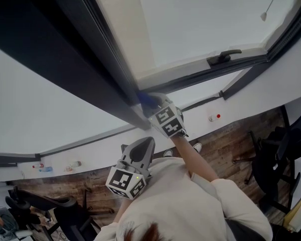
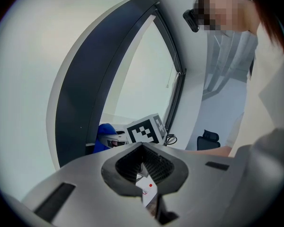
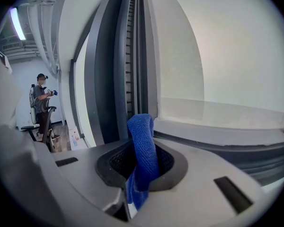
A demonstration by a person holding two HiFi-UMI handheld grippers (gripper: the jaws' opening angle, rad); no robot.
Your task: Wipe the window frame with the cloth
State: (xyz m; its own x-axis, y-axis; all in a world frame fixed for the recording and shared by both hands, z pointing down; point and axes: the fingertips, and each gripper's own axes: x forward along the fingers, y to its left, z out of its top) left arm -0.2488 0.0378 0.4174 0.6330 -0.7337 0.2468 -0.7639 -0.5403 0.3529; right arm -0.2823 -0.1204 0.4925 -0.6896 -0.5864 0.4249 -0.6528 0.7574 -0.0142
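A blue cloth (image 3: 143,150) is pinched in my right gripper (image 3: 141,171), whose jaws are shut on it. In the head view that gripper (image 1: 151,103) holds the cloth (image 1: 146,99) against the dark window frame (image 1: 110,79), at the lower corner of the pane. From the left gripper view the cloth (image 2: 103,135) shows beside the right gripper's marker cube (image 2: 144,130). My left gripper (image 1: 140,152) hangs lower, near the person's chest, jaws shut with nothing between them. The dark upright frame rails (image 3: 128,65) run straight ahead in the right gripper view.
A black window handle (image 1: 223,57) sits on the lower frame to the right. Below the sill is a white wall with a red-dotted fitting (image 1: 214,117). Office chairs (image 1: 271,159) stand on the wooden floor. Another person (image 3: 40,100) stands far off to the left.
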